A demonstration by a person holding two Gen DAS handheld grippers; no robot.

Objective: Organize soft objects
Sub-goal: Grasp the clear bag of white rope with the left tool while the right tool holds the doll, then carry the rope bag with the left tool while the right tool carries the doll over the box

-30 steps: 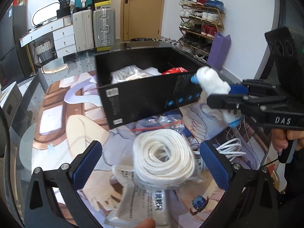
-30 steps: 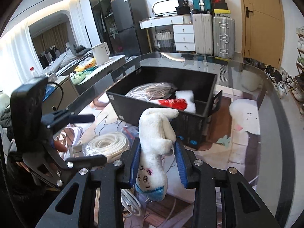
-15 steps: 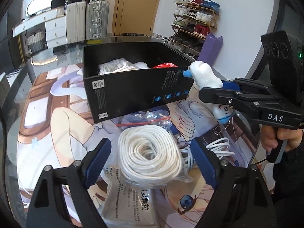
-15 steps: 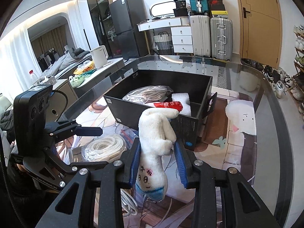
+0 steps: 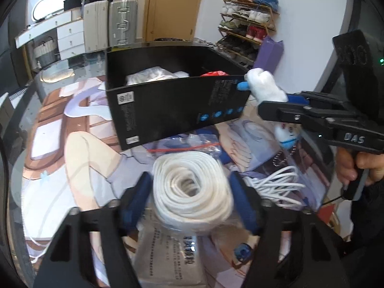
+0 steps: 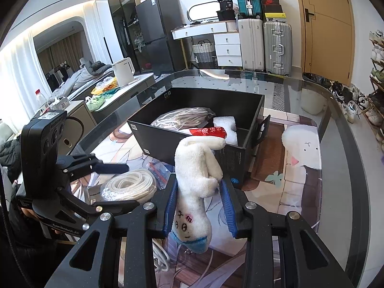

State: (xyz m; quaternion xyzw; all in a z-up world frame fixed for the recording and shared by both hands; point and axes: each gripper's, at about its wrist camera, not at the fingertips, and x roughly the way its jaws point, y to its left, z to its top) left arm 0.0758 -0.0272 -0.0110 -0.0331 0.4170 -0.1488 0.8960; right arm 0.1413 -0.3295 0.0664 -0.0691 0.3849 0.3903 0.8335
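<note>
Left gripper (image 5: 190, 193) has just been closing, blue pads now flanking the bagged rope coil (image 5: 192, 189) near the table's front edge: light, squashy, slippery film, so pinch its middle. Right gripper (image 6: 199, 206) clamps the soft plush toy (image 6: 196, 175) beside the black box (image 6: 182, 141).

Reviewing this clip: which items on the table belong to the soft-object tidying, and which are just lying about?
Part of the job:
black box, already holding soft packs
white plush toy, clamped in right gripper
bagged rope coil, between the closing left gripper pads

Lying about:
loose white cable
kettle
suitcases
</note>
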